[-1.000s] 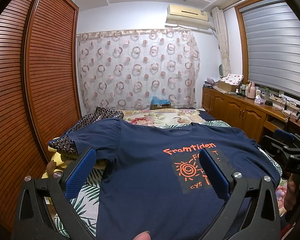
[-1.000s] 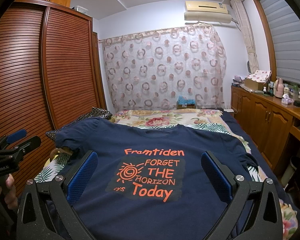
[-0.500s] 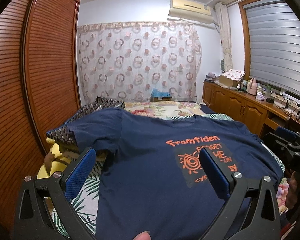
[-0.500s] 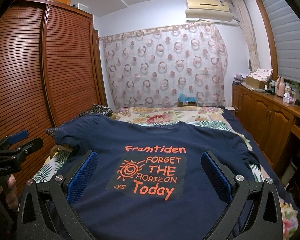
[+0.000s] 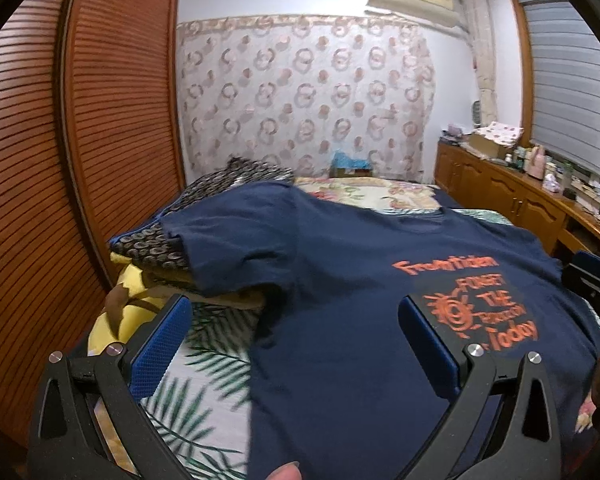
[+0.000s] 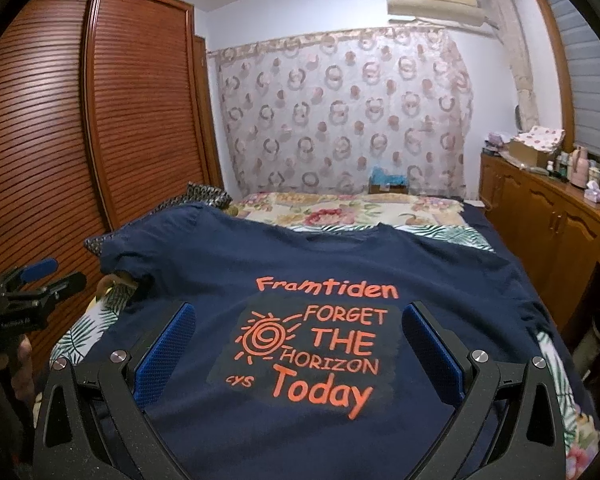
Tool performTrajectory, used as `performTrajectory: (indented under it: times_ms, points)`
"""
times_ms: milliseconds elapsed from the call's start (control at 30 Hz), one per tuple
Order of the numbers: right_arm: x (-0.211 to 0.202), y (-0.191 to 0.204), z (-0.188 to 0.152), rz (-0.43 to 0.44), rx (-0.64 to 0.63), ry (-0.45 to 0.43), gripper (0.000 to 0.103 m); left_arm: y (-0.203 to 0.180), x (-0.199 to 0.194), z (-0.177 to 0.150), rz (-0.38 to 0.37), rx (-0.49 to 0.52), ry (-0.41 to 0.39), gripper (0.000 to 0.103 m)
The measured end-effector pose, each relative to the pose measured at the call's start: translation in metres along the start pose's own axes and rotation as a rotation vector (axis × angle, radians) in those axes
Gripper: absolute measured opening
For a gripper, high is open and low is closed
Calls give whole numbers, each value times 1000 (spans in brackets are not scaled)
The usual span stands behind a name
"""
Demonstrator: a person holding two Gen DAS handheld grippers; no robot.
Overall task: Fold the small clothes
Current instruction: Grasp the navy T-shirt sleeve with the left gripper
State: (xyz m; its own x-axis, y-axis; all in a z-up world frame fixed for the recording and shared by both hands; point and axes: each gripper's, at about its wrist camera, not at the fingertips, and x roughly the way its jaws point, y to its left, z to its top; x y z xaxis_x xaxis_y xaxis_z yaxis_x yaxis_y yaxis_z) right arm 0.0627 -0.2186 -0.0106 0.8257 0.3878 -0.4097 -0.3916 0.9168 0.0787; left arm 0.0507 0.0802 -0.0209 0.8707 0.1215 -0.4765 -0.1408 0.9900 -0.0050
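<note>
Presently the navy T-shirt (image 6: 320, 276) lies spread print-up on the bed (image 6: 352, 208), apparently flattened for folding. Left hand-held gripper (image 5: 296, 344) and right hand-held gripper (image 6: 300, 352) hover above it, jaws spread, grasping nothing.

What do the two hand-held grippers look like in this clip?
Both the left hand-held gripper and the right hand-held gripper share one build: black angular plastic frames with triangular cut-outs, silver round bolt heads, and two fingers faced with textured blue pads.
</note>
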Motion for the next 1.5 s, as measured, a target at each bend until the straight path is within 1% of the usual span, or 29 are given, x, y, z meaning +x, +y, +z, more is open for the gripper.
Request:
performTrajectory:
  times_ms: [133,267,333,367,500,567,633,667,700,767,800,833,867,933,1000,1067,1200,1233,1267,1300,1333,1367,1500]
  points:
    - [30,-3,7,36,-19,50,103,27,15,-2,30,-21,19,103]
    - [66,-3,16,76,-46,110,103,57,31,1,76,-48,42,103]
    - [75,-3,19,88,-55,123,103,67,33,2,72,-66,44,102]
    - [86,-2,24,105,-66,133,103,76,36,5,65,-83,44,98]
    - [100,-2,33,139,-87,164,103,92,45,20,35,-110,40,93]
    - [113,0,38,163,-108,182,103,95,53,29,19,-107,46,84]
    - [120,0,42,182,-124,194,103,99,62,41,5,-104,52,78]
    - [124,1,43,191,-132,199,103,100,68,46,-3,-104,57,73]
    - [127,1,45,198,-139,203,103,101,75,51,-6,-99,65,71]
    - [132,-2,48,211,-149,211,103,104,87,58,-6,-93,80,62]
    - [135,-3,48,218,-151,212,103,107,95,60,-6,-98,99,59]
    - [138,-3,49,220,-153,214,103,109,101,61,-8,-105,117,54]
    - [140,-5,50,227,-154,218,103,112,112,59,-13,-116,156,51]
    - [144,-7,49,231,-155,222,103,116,126,54,-13,-125,210,48]
    - [145,-11,47,240,-154,229,103,119,139,43,-5,-139,269,48]
    - [147,-11,46,243,-156,233,103,121,144,37,-10,-152,291,48]
    - [148,-11,47,249,-154,236,103,119,148,34,-14,-148,300,48]
    - [146,-9,47,249,-153,233,103,118,148,34,-17,-142,300,39]
    - [145,-7,48,250,-152,230,103,117,148,35,-22,-137,298,26]
    - [145,-5,49,248,-152,227,103,116,148,35,-16,-130,298,20]
    - [144,-4,50,248,-151,223,103,116,148,38,-15,-122,296,12]
    - [143,-5,50,248,-150,219,103,114,146,40,-19,-111,287,9]
    - [140,-6,48,244,-140,213,103,105,134,51,-33,-75,230,7]
